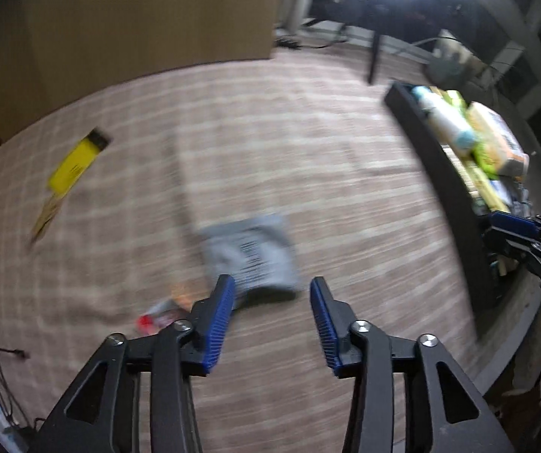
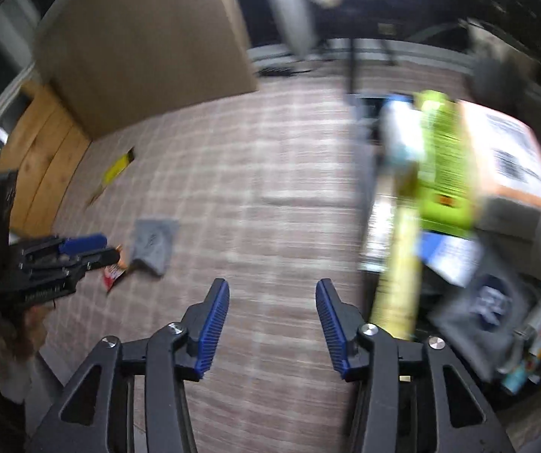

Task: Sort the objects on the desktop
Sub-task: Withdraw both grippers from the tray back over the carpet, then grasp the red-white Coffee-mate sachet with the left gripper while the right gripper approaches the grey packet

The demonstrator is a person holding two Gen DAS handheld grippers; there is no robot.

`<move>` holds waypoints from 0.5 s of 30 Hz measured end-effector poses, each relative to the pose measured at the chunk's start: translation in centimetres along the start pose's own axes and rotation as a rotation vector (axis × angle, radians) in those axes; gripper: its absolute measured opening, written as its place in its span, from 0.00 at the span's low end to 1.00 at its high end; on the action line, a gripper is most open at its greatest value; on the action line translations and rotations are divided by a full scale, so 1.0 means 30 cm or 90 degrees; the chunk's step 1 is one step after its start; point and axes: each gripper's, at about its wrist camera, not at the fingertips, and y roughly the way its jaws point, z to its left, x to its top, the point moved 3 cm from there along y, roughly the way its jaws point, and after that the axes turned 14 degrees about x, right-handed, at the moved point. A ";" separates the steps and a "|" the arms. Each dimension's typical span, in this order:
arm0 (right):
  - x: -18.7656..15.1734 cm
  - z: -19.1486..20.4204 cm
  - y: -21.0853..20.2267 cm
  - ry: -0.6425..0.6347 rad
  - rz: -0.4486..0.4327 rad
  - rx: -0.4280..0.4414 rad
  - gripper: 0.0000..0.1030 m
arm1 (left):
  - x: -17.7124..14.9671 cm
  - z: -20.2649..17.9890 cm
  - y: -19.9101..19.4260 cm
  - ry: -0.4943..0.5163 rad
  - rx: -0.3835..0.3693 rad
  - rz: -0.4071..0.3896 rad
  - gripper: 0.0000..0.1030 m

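Covering the table (image 1: 308, 132) is a striped cloth; a black bin (image 1: 440, 173) full of sorted packs stands at its right edge. The grey pouch (image 1: 251, 253) lies near the front edge, just before the left claw (image 1: 272, 294), whose jaws are spread and empty. It looks light and soft, so pinching one edge seems best. The right claw (image 2: 272, 298) is spread too, holding nothing.
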 end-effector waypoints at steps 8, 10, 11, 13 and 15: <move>0.008 0.271 0.260 -0.113 0.098 0.013 0.44 | -0.070 0.157 0.121 0.046 0.021 0.026 0.51; 0.014 0.314 0.310 -0.141 0.114 0.014 0.46 | -0.086 0.165 0.148 0.058 0.021 0.031 0.55; 0.016 0.337 0.344 -0.159 0.123 0.010 0.49 | -0.096 0.169 0.163 0.066 0.019 0.034 0.56; 0.017 0.363 0.387 -0.183 0.134 0.007 0.51 | -0.111 0.172 0.186 0.077 0.016 0.037 0.60; 0.011 0.393 0.439 -0.212 0.150 -0.008 0.51 | -0.124 0.170 0.200 0.088 0.016 0.036 0.60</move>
